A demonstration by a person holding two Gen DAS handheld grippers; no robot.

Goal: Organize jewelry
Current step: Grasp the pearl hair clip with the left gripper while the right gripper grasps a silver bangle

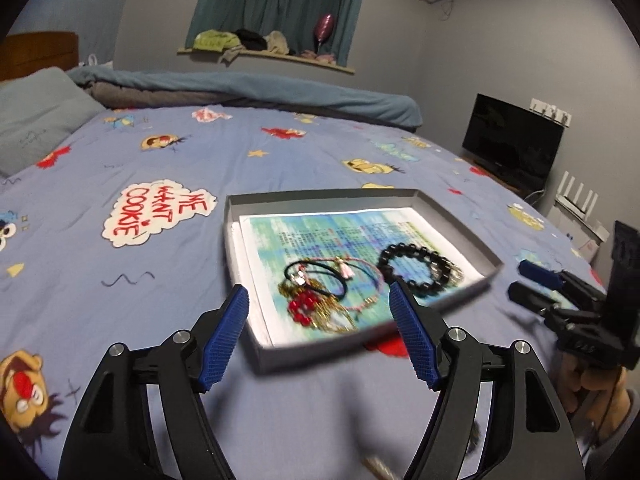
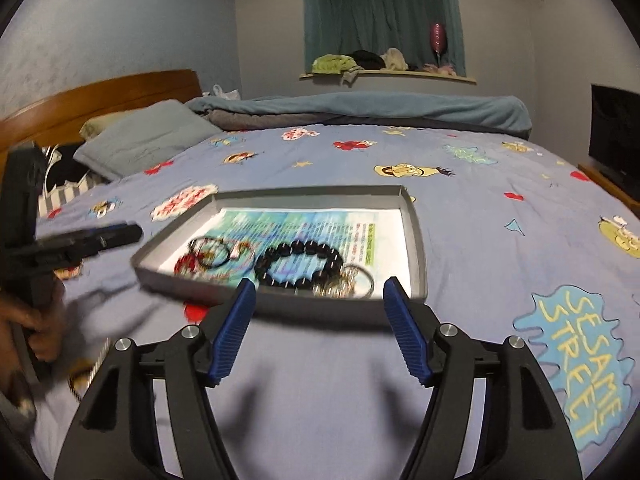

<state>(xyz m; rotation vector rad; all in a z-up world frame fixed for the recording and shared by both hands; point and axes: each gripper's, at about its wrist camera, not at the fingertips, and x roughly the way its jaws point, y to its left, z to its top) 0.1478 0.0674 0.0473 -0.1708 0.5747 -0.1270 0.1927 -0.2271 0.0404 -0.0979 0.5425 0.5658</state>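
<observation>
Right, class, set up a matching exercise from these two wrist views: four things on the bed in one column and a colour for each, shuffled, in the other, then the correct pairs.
Things:
1. bead bracelet
2. shallow box
3. gripper pads
4. bedsheet

Colours:
A. grey
B. lavender-blue with cartoon prints
C. black
D. dark blue

Pairs: 1-C, 2-A, 3-D, 4-B

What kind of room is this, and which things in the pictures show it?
Most likely a home bedroom. The shallow grey cardboard tray of jewelry sits on a bed with a blue cartoon-print sheet; a grey pillow lies by a brown wooden headboard, and teal curtains cover the window.
</observation>
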